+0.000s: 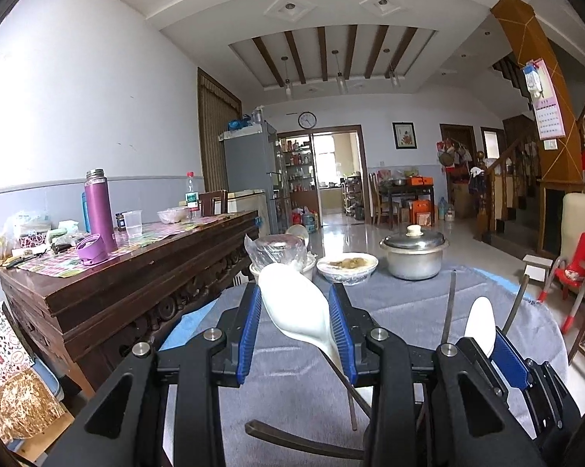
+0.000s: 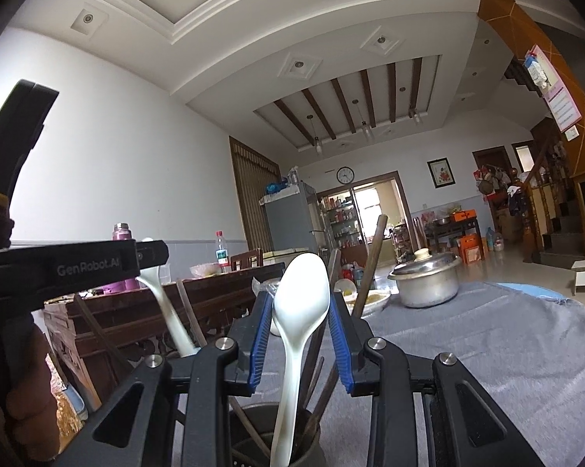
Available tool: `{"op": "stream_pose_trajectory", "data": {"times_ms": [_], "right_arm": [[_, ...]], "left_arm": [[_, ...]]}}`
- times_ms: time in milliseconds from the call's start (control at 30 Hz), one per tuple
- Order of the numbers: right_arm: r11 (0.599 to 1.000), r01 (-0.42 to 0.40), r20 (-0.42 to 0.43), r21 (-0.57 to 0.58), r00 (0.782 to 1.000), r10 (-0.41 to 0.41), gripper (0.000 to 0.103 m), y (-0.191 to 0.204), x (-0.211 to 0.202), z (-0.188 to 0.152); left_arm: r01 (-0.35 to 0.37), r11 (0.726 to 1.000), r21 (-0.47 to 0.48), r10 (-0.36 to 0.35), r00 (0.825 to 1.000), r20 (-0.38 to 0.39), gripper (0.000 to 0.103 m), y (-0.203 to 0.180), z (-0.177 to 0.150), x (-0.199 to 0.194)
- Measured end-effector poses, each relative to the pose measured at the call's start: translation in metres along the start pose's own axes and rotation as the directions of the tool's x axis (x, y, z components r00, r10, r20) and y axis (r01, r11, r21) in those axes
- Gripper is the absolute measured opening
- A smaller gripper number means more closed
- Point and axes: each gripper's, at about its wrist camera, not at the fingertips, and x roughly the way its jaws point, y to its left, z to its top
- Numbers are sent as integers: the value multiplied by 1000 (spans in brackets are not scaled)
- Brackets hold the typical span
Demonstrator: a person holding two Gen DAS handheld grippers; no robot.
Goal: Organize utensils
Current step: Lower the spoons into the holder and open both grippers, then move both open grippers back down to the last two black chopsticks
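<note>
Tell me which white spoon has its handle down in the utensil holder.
The white spoon between the right gripper's jaws: its handle drops into the dark utensil holder among the chopsticks. The left gripper's spoon is held above the table.

Both grippers are matte black plastic, built of angular linked arms with triangular cut-outs. The left gripper [image 1: 295, 313] and right gripper [image 2: 301, 313] each carry ribbed blue pads [image 1: 250, 334] on the fingers. Round silver screws [image 2: 226, 343] sit at the joints. One side reads "GenRobot.AI" in grey letters [image 2: 88, 262].
</note>
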Motion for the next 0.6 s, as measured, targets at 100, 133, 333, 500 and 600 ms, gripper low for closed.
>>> {"op": "stream_pose_trajectory", "data": {"times_ms": [100,133,333,500,600], "right_arm": [[1000,-5,-15,-7,1000,5,33,0,-3,-1],[1000,-5,-19,-11,1000,5,33,1,-4,-1],[1000,-22,-40,-20,999,21,33,2,-7,1],[999,-33,-61,-18,998,32,49,0,-7,1],[999,-32,-67,-31,997,30,54,1,-5,3]], "left_arm": [[9,1000,14,-9,1000,1,38,-2,0,-1],[14,1000,18,-14,1000,2,38,-2,0,-2],[19,1000,16,-19,1000,2,38,-1,1,-4],[0,1000,-9,0,1000,16,38,11,8,-7],[-13,998,-67,14,1000,13,38,33,19,-7]]}}
